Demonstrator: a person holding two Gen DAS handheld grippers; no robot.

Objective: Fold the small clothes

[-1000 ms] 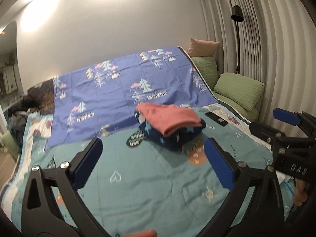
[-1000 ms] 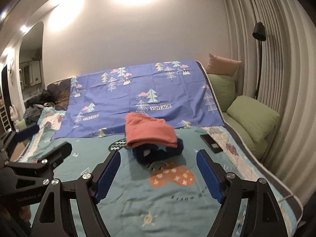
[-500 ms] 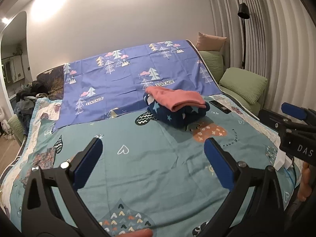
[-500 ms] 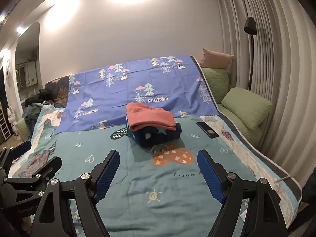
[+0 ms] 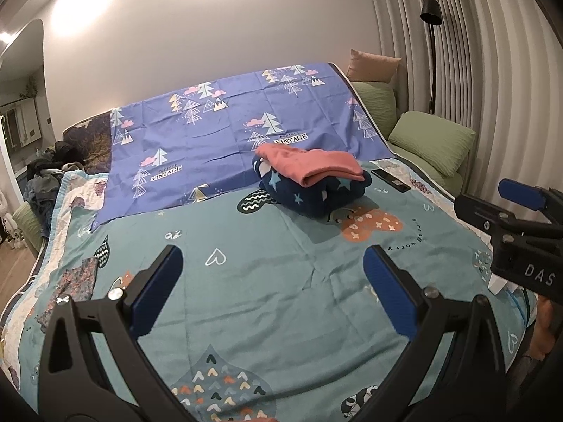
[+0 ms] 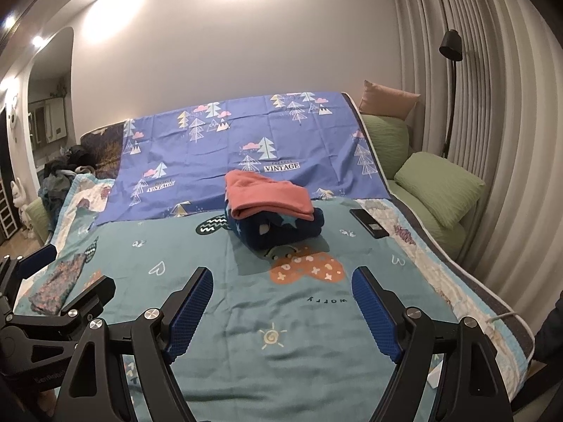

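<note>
My left gripper (image 5: 272,288) wide and empty, my right gripper (image 6: 281,311) likewise, folded coral garment (image 6: 269,195) atop folded navy star-print garment (image 6: 278,228) (far centre), phone (image 6: 369,223) right.

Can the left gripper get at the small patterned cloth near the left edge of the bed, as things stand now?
Probably yes. The left gripper is open and holds nothing, and the patterned cloth lies flat on the teal bedspread with nothing on it or in the way.

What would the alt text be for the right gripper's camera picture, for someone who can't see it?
A folded coral garment sits on a folded navy star-print one on a teal bedspread. The open, empty right gripper frames the foreground, well short of the stack.
</note>
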